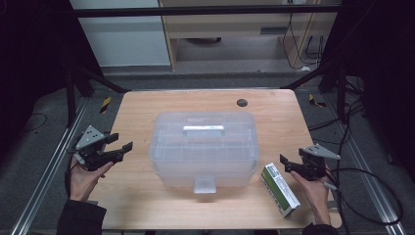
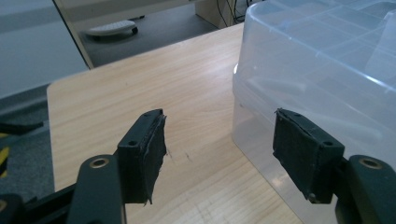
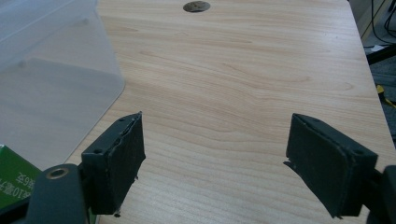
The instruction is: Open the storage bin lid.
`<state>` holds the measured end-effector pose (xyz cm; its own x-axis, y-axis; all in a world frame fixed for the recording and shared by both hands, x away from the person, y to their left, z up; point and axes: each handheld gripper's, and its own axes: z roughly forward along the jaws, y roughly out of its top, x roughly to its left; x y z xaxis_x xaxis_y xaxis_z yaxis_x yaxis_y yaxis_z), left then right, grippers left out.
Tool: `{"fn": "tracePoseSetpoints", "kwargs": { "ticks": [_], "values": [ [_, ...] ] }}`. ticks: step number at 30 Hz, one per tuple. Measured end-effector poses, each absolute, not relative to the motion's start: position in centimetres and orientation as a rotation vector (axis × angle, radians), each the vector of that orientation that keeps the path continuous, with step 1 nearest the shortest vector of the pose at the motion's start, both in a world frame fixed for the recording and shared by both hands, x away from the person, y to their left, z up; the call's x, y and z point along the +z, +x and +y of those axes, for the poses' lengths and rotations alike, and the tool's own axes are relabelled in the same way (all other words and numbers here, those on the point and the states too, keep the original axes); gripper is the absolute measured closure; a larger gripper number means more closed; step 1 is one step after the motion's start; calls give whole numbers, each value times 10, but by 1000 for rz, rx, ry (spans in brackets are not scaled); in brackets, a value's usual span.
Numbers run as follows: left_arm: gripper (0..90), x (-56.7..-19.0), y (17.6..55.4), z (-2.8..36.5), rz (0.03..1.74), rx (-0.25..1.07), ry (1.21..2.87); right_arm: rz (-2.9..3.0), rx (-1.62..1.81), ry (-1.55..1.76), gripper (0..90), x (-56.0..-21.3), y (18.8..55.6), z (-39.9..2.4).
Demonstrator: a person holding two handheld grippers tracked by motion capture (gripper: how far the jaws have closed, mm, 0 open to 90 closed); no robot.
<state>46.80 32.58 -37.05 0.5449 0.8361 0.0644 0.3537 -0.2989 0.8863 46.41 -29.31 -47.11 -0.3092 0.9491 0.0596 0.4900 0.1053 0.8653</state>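
A clear plastic storage box (image 1: 203, 147) with a lid, a top handle and a front latch stands in the middle of the wooden table (image 1: 142, 112). To its right front lies a green and white carton (image 1: 279, 190). My left gripper (image 1: 123, 142) hovers at the table's left edge, open and empty, pointing toward the box. In the left gripper view my left gripper (image 2: 217, 126) has the box (image 2: 317, 70) just beyond its right jaw. My right gripper (image 1: 286, 164) is open beside the carton. The right gripper view shows bare wood between its jaws (image 3: 217, 130), with the box (image 3: 51, 70) and the carton (image 3: 11, 177) at left.
A dark round grommet (image 1: 242, 103) sits in the tabletop at the back, also seen as the grommet (image 3: 196, 6) far ahead of the right gripper. Cables (image 1: 372, 171) trail on the floor to the right. Metal frame rails run along both sides of the table.
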Motion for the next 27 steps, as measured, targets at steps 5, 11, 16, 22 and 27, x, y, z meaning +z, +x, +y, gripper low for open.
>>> {"fn": "tracePoseSetpoints", "kwargs": {
  "ticks": [5,11,16,22,27],
  "values": [
    [331,-357,473,328,935,660,1889,1856,1123,1390,189,-472,465,-294],
    [324,-344,476,325,884,641,1937,1856,1120,1385,186,-472,465,-294],
    [321,-334,479,319,818,627,2011,1858,1116,1383,184,-473,465,-294],
    [312,-325,483,309,774,607,2058,1865,1110,1378,180,-473,466,-294],
    [312,-316,487,300,697,609,2101,1867,1106,1378,175,-474,466,-294]
  ]
}}
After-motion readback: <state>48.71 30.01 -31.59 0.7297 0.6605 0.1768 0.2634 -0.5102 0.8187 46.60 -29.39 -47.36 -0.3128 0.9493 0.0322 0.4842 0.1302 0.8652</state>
